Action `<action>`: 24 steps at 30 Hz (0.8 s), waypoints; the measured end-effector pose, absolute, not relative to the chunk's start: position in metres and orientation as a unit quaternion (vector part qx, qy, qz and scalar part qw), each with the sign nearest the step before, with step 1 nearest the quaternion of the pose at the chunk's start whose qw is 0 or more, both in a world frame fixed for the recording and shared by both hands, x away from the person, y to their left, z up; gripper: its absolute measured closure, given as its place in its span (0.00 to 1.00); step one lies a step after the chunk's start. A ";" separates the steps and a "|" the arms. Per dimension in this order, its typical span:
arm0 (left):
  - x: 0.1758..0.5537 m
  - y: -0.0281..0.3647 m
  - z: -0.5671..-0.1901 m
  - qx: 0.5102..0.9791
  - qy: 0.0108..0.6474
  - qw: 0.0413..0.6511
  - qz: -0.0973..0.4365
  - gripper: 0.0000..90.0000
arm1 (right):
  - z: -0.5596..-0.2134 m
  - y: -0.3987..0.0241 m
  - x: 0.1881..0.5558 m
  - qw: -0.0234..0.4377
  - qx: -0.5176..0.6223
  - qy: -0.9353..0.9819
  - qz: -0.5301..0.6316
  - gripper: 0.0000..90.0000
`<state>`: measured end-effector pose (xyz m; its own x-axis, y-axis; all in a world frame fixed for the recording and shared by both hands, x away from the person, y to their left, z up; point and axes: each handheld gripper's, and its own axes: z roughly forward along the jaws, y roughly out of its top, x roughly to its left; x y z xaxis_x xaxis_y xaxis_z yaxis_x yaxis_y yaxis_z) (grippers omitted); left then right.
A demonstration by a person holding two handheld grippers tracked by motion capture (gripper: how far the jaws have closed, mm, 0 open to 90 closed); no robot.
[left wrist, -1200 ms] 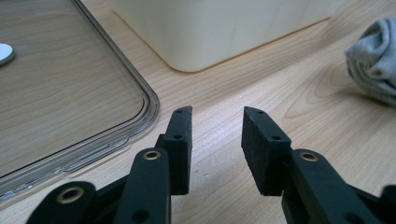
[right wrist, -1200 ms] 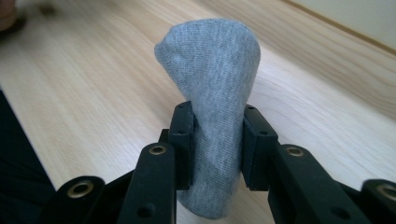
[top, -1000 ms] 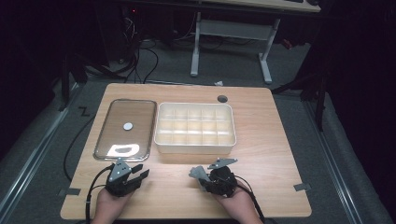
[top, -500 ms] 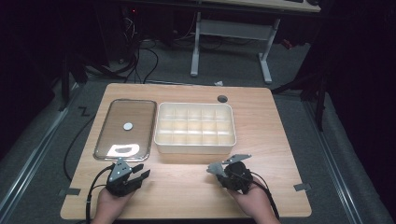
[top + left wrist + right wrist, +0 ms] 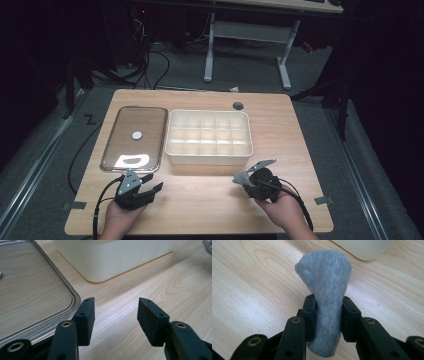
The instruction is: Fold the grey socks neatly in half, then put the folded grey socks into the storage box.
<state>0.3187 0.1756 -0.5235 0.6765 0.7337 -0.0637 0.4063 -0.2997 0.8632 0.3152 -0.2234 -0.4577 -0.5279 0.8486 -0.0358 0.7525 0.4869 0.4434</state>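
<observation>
My right gripper (image 5: 328,302) is shut on a rolled grey sock (image 5: 325,277), which sticks up past the jaws over bare wood. In the high view the right gripper (image 5: 250,179) hovers near the table's front right, just in front of the cream box. My left gripper (image 5: 154,182) rests at the front left beside the near corner of the clear lid. In the left gripper view the left gripper (image 5: 116,312) is open. Its jaws have just been opening, with only bare tabletop between them.
A cream compartment box (image 5: 209,137) stands mid-table, with its wall close ahead of both grippers. A clear flat lid (image 5: 134,137) lies to its left, its rim (image 5: 75,297) beside my left jaw. A dark round hole (image 5: 238,105) sits behind the box. Bare wood lies between the hands.
The right gripper has carried the grey sock rightward and a little up along the front of the table. The left gripper's jaws have spread wider while the hand stayed in place.
</observation>
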 end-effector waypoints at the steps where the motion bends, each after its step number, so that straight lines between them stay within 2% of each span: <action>1: 0.319 0.175 -0.524 0.786 0.362 0.469 0.176 0.53 | -0.456 -0.224 0.316 0.123 0.469 0.853 0.192 0.78; 24: 0.316 0.175 -0.526 0.794 0.350 0.464 0.181 0.49 | -0.418 -0.225 0.341 0.107 0.473 0.855 0.183 0.78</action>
